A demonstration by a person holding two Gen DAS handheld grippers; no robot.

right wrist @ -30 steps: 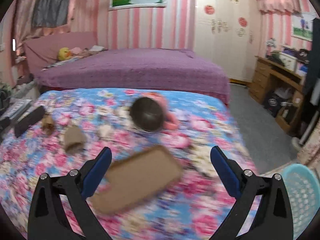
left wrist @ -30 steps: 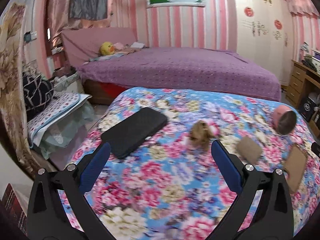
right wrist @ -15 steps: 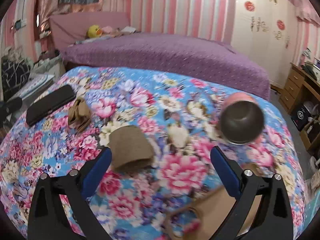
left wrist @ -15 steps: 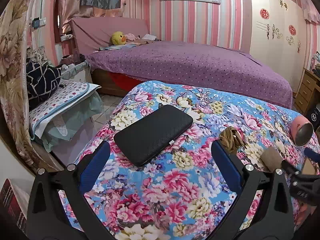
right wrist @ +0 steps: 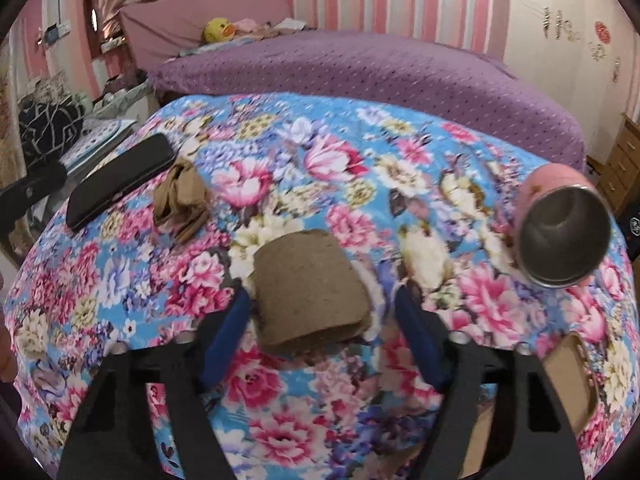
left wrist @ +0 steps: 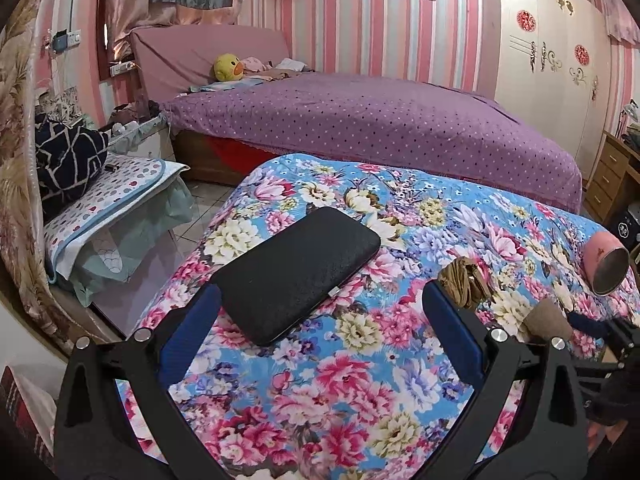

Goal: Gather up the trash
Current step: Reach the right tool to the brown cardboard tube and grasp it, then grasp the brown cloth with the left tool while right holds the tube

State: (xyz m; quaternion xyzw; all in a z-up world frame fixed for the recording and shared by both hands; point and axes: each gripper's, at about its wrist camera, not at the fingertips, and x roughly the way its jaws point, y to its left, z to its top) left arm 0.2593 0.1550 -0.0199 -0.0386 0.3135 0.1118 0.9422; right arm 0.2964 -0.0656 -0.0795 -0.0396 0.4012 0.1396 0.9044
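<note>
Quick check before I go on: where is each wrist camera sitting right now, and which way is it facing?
Left wrist: over the floral cover's left end, facing the black case; open left gripper shows.
Right wrist: low mid-cover, facing the brown cardboard piece between the open right gripper's fingers.
Shared: case, crumpled brown wad, pink cup, purple bed.

black case (left wrist: 296,274) ahead, floral cloth (left wrist: 352,380) open between

Pink-striped walls (left wrist: 384,28), purple dotted bed (left wrist: 360,124), wooden drawers (left wrist: 608,180), tiled floor (left wrist: 200,196).
</note>
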